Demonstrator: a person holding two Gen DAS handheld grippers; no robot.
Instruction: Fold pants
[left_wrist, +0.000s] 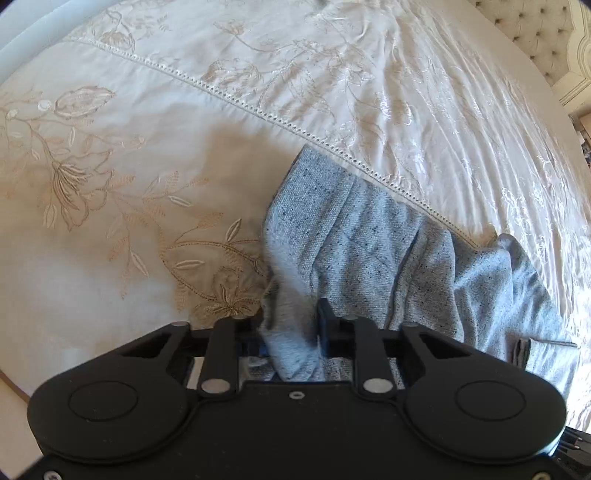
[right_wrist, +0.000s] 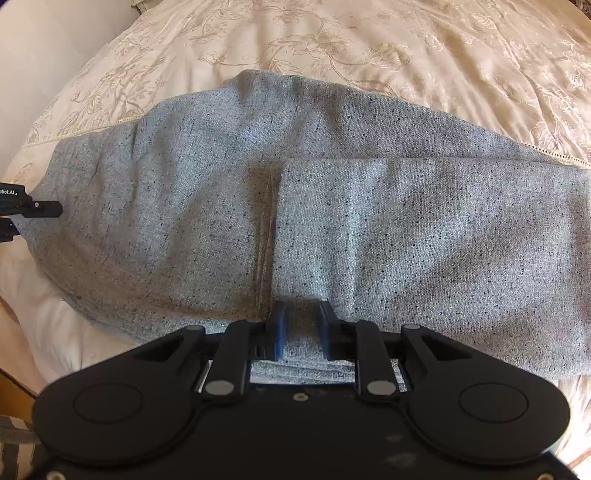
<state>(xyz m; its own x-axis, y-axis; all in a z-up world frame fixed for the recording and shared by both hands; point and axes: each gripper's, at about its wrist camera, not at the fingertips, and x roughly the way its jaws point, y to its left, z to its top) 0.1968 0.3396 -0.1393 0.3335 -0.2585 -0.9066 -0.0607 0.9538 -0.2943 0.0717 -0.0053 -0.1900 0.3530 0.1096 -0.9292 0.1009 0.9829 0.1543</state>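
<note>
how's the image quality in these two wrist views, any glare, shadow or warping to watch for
Left wrist view: sun glare washes out the bedspread sheen at upper right, a soft shadow falls left of the grey pants, and fisheye bends the lace seam. Right wrist view: even light, dappled shadows on the pants, edges curve and darken at the corners; the left gripper at the frame edge looks blurred.

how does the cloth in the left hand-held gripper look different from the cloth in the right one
The left hand-held gripper pinches a bunched, rumpled end of the grey pants; the right hand-held gripper pinches a flat, smooth folded edge. Around the left one mostly embroidered bedspread shows; ahead of the right one the pants fill most of the view. Both are shut on the same speckled grey fabric.
</note>
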